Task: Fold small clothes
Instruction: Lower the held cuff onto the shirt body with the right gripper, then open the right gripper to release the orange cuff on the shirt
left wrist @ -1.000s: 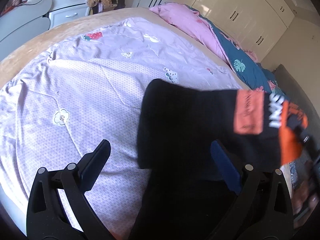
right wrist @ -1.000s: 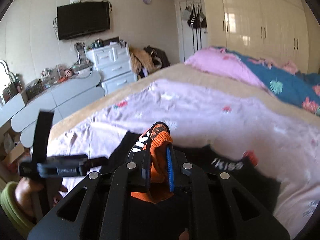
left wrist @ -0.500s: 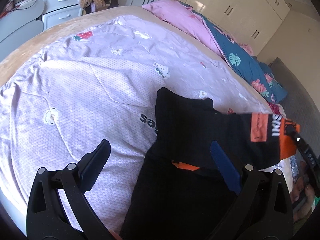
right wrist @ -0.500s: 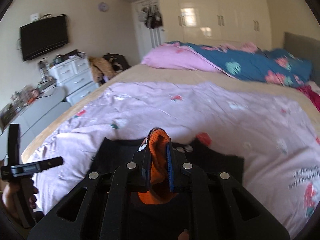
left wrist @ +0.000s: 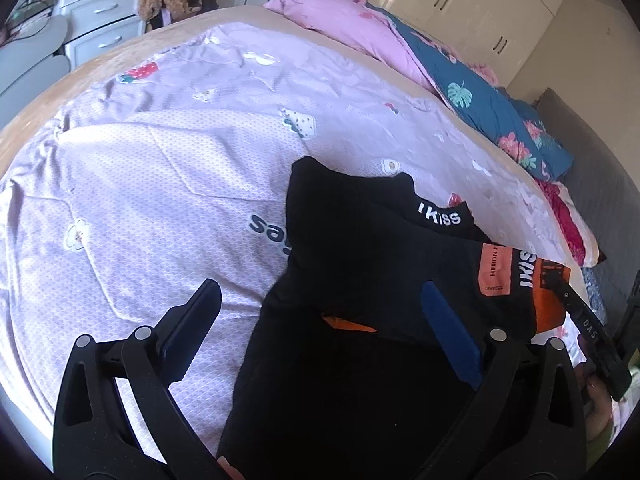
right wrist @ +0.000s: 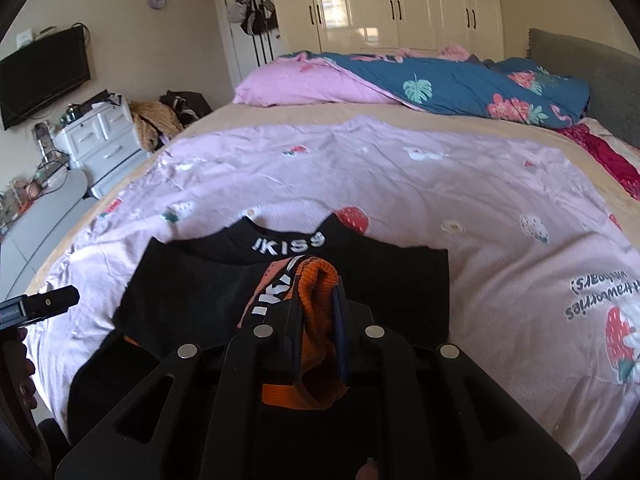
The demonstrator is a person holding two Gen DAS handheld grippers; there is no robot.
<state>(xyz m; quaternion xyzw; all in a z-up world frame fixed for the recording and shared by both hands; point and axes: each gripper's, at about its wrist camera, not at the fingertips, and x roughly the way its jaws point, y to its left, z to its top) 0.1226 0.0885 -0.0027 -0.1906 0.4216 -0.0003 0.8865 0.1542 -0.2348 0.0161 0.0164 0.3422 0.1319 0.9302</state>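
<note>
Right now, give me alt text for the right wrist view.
The right gripper is shut on the orange cuff of a black garment lying on a pink strawberry-print quilt; a white IKISS collar band shows beyond.

The black garment (left wrist: 360, 360) (right wrist: 192, 300) is a small knit top with white "IKISS" lettering on its neckband, an orange ribbed cuff (right wrist: 316, 320) and an orange patch near the cuff. It lies on the lilac quilt, occupying the lower centre of the right wrist view and the lower right of the left wrist view. One sleeve is folded across the body, its cuff end raised off the fabric. A second orange edge shows beneath the fold.
</note>
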